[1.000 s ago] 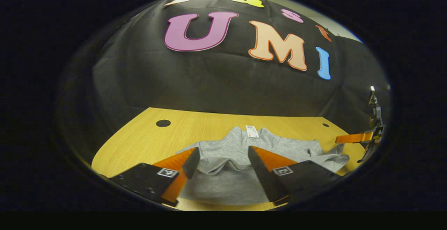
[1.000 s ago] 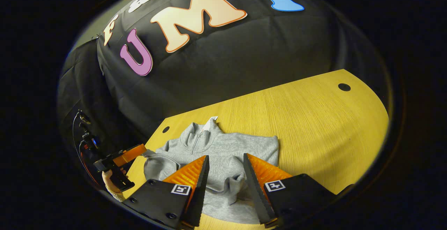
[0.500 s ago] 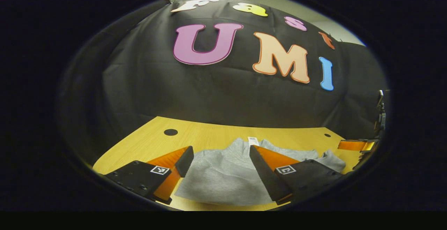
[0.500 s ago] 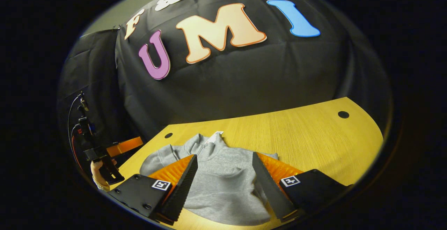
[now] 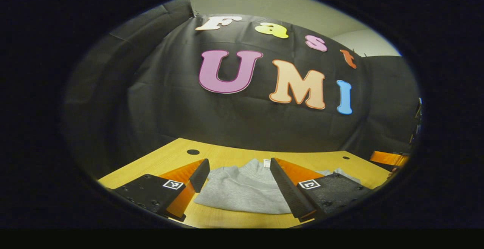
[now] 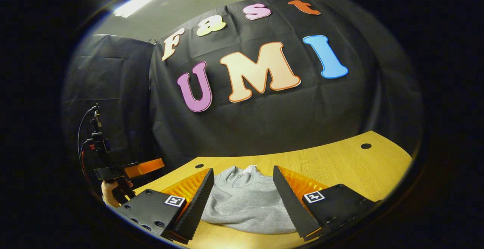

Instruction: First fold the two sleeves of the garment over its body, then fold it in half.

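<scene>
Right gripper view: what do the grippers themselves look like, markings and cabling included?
The right gripper has wedge-shaped fingers with serrated pads on dark blocks with square tags. The left gripper, farther off, has a dark handle and a looping cable.

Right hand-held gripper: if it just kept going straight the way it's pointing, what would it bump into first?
Probably the grey garment lying on the wooden table, framed between the right hand-held gripper's open fingers. Depth is unclear; if it passes above, the black booth wall comes next.
</scene>
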`<control>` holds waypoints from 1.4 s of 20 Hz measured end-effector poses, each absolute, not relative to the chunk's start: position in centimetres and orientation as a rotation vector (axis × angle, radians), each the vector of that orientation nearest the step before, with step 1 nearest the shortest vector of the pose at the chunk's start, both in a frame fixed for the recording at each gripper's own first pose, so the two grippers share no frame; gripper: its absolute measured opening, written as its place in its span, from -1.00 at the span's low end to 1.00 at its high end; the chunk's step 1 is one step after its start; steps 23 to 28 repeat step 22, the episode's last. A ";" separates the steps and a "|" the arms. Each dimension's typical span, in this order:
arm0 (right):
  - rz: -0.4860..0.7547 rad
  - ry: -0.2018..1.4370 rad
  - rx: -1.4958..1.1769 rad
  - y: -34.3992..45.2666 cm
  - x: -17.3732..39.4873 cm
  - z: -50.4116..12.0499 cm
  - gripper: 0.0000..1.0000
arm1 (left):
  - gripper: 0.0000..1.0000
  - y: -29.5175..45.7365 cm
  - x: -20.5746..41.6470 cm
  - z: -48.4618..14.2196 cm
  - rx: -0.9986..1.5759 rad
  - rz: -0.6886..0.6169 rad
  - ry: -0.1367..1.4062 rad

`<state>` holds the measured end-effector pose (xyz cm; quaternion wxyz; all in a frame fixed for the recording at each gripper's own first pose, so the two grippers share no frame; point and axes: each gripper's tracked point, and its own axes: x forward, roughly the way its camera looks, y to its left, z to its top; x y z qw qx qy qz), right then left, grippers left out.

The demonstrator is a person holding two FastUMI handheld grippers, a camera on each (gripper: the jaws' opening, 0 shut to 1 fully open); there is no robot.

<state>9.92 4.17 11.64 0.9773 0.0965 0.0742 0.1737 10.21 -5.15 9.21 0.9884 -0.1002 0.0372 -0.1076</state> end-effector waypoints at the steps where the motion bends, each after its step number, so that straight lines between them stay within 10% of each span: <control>1: 0.346 0.130 0.189 4.1 9.1 11.8 0.94 | 0.88 -5.0 9.3 9.2 -0.195 -0.213 0.064; 28: 0.348 0.061 0.210 5.0 3.0 9.9 0.94 | 0.92 -4.5 4.5 6.8 -0.156 -0.181 0.031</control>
